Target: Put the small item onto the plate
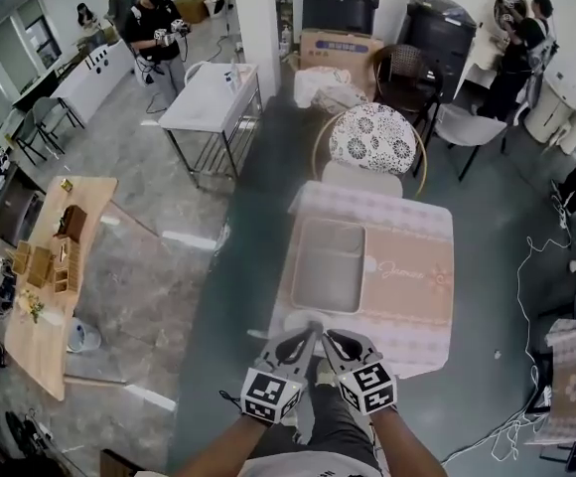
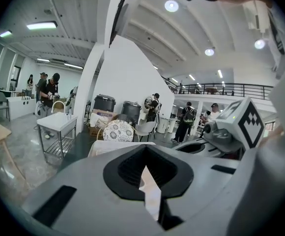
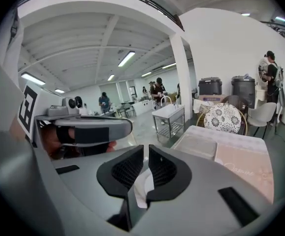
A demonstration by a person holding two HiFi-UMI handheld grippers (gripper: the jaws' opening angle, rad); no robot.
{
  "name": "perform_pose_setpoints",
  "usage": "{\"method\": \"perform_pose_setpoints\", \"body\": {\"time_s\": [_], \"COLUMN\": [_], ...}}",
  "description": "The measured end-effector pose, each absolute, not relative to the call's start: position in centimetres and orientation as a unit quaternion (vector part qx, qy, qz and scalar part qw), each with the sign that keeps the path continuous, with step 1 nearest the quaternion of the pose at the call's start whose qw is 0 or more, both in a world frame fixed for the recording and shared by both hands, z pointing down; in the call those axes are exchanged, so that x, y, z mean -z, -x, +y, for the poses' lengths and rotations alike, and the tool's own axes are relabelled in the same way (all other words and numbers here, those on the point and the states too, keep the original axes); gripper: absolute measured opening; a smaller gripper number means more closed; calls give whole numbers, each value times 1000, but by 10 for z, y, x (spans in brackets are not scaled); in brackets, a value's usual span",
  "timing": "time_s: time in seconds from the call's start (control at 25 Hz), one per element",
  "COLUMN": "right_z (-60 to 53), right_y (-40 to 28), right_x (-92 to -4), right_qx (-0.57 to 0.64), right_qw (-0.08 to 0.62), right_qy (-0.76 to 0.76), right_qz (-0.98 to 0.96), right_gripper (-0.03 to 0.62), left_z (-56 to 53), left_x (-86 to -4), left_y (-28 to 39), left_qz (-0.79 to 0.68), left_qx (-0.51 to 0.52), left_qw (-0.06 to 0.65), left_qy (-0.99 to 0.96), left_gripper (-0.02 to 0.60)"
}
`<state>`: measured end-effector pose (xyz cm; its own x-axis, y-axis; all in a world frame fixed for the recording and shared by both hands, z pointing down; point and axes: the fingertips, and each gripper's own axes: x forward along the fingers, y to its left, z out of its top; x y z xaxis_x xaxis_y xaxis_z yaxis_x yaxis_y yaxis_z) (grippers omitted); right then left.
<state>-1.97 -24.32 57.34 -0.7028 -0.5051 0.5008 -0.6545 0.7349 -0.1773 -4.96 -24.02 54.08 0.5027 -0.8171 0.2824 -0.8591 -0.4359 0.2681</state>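
A rectangular pale tray-like plate [image 1: 328,262] lies on the table with the pink cloth [image 1: 407,276]; the right gripper view also shows this plate [image 3: 199,144]. A small round white item [image 1: 303,320] sits at the table's near edge. Both grippers hover side by side just short of that edge, tips close to the white item. My left gripper [image 1: 303,344] [image 2: 146,155] has its pads together. On my right gripper [image 1: 338,346] [image 3: 146,155] only a thin slit is left between the pads, and I see nothing in it. Something pale shows below each pair of jaws; what it is I cannot tell.
A chair with a flowered cushion [image 1: 370,137] stands at the table's far side. A white metal table [image 1: 212,97] is further back left, and a wooden table [image 1: 55,266] with small boxes is at the left. Cables [image 1: 541,266] trail on the floor at the right. People stand far off.
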Motion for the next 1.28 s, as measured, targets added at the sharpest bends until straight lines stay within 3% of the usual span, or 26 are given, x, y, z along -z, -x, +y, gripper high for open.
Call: {"method": "perform_pose_setpoints", "body": {"time_s": [0.48, 1.28], "right_z": [-236, -210], "right_y": [9, -4], "right_x": [-494, -437], "right_qx": [-188, -138], "right_qw": [103, 52], "right_qy": [-385, -412], "right_qz": [-897, -899], "right_gripper": [18, 14], "left_z": [-222, -199], "left_x": [-477, -430], "left_y": [40, 25], "left_qz": [-475, -463], "left_qx": [-40, -22], "left_qw": [193, 160], "left_qy": [-858, -872], "left_gripper": [6, 6]}}
